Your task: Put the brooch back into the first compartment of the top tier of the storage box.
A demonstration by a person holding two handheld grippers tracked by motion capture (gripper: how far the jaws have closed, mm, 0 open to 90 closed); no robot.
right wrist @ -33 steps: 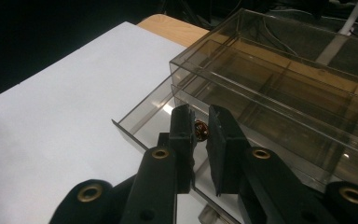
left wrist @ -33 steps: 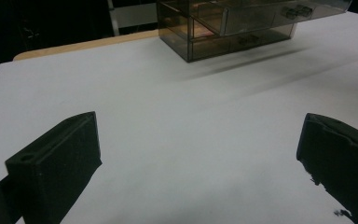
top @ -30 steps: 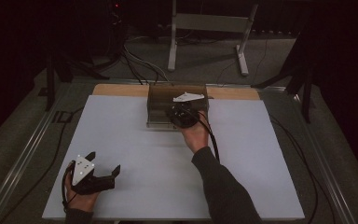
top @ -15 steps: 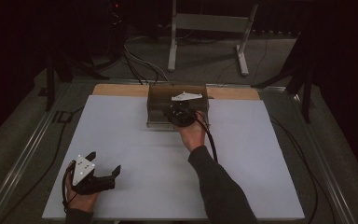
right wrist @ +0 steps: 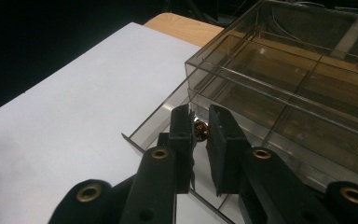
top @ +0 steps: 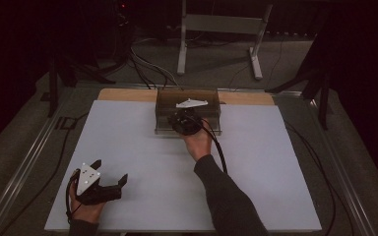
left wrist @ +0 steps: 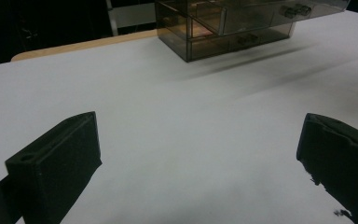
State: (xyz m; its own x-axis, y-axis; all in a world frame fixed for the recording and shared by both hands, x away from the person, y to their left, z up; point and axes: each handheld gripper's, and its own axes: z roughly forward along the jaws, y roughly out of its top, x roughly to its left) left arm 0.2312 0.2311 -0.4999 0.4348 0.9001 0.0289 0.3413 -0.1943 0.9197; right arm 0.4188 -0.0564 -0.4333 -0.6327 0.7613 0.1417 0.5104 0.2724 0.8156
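Note:
A smoked clear drawer organizer stands at the back middle of the white table; it is also in the left gripper view. My right gripper is at its front face. In the right gripper view the jaws stand nearly together on a small brass drawer knob, and a clear drawer wall juts out to their left. My left gripper rests at the table's front left, open, with bare table between its fingers.
A wooden strip runs along the table's back edge. Behind it are a metal stand and floor cables. Metal rails flank the table. The right gripper's cable trails across the table.
The right hand and its gripper have drifted slightly left at the organizer's front. The left gripper has stayed put.

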